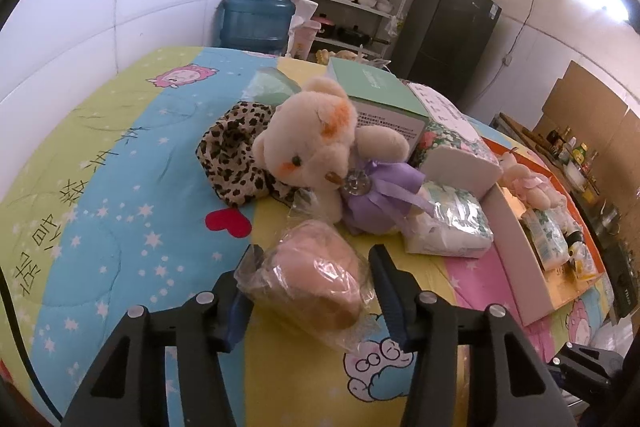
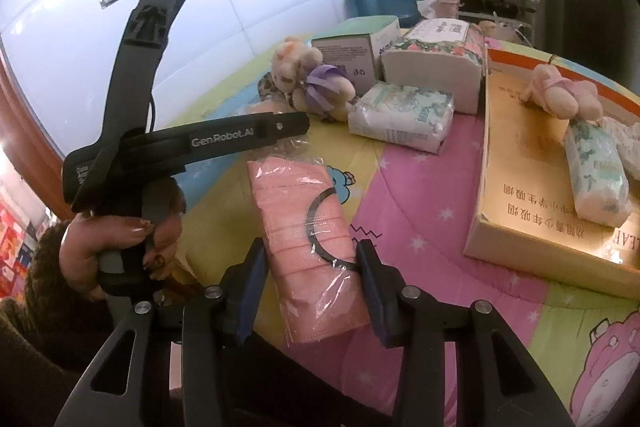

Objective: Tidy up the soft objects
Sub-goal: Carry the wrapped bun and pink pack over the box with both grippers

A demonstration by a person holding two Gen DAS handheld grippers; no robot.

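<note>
A clear bag of pink face masks [image 1: 316, 279] lies on the quilt, also in the right wrist view [image 2: 308, 239]. My left gripper [image 1: 316, 267] is open with a finger on each side of one end of the bag. My right gripper [image 2: 310, 259] stands around the other end, fingers close to or touching its sides. A cream teddy bear with a purple bow [image 1: 324, 147] lies beyond, beside a leopard-print cloth [image 1: 236, 163] and a soft tissue pack [image 1: 452, 223]. A cardboard box [image 2: 516, 163] at right holds a pink plush [image 2: 560, 95] and a tissue pack [image 2: 600, 171].
A green carton [image 1: 380, 95] and a floral tissue block [image 1: 456, 147] stand behind the bear. A blue water jug [image 1: 256, 19], shelves and a dark fridge [image 1: 452, 39] are past the table's far edge. A white wall runs along the left.
</note>
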